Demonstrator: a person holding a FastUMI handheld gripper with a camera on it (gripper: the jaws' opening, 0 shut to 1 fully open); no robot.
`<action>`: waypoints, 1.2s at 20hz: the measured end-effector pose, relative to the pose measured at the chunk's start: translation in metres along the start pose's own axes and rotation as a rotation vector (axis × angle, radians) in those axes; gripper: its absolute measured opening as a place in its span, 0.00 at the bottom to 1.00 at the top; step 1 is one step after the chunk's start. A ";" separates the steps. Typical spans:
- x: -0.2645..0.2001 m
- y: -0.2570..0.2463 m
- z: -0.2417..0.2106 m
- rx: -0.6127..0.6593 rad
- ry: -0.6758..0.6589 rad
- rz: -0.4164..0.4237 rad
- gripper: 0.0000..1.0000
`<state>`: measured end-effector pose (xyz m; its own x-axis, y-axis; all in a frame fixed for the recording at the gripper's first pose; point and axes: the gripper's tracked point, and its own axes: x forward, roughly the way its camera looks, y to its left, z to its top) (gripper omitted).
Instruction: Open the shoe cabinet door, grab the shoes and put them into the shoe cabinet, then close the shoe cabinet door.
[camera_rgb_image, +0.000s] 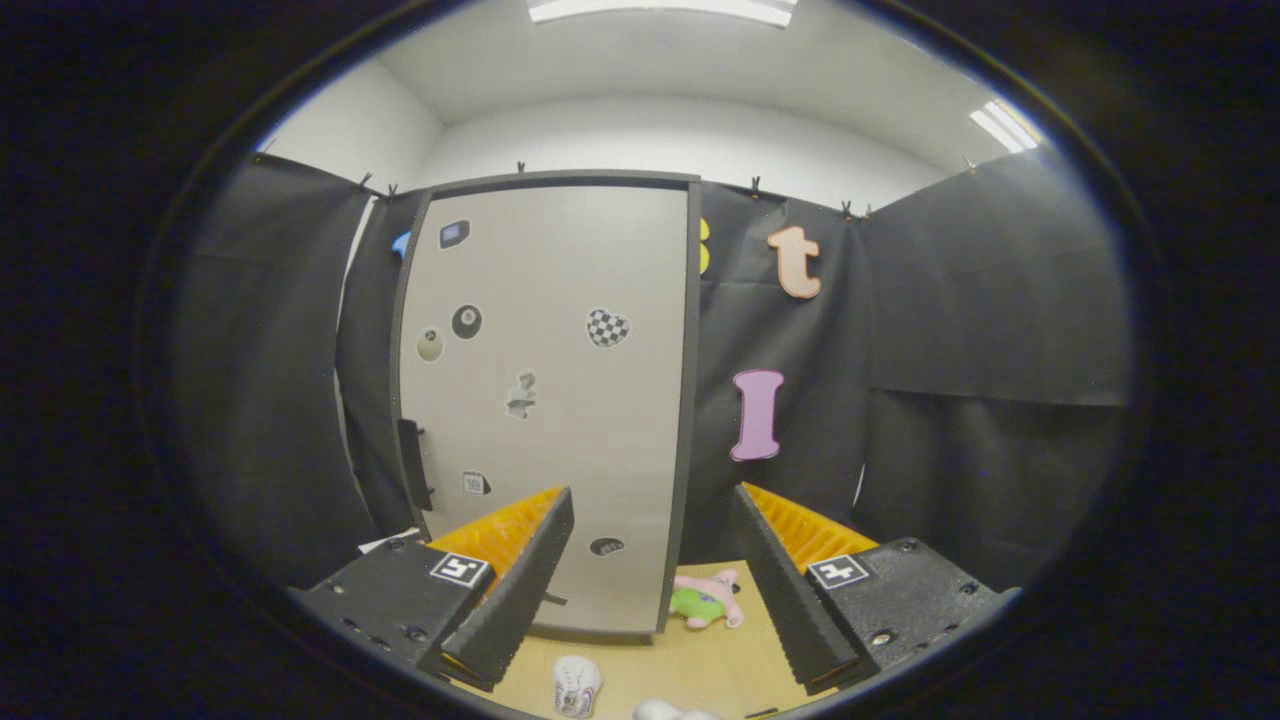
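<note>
The shoe cabinet (545, 400) stands upright beyond my fingers, a tall pale grey door in a dark frame with several stickers on it. Its door is shut, and a dark handle (410, 465) sits on its left edge. My gripper (650, 500) is open, its two black fingers with orange backs spread wide and nothing between them. A small white shoe (576, 686) lies on the wooden floor just below and between the fingers. Part of a second white shoe (665, 711) shows beside it, closer to me.
A pink and green plush toy (706, 598) lies on the tan floor (720, 660) at the cabinet's lower right corner. Black cloth walls close in on the left, behind and on the right.
</note>
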<state>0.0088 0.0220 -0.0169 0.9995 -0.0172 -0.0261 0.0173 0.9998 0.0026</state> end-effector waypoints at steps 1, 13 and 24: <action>0.004 0.009 -0.003 -0.004 0.002 0.010 1.00; 0.097 0.208 -0.051 -0.024 0.007 0.208 1.00; 0.176 0.288 -0.071 0.015 0.075 0.241 0.88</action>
<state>0.1877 0.3069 -0.0914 0.9702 0.2222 -0.0966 -0.2201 0.9749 0.0324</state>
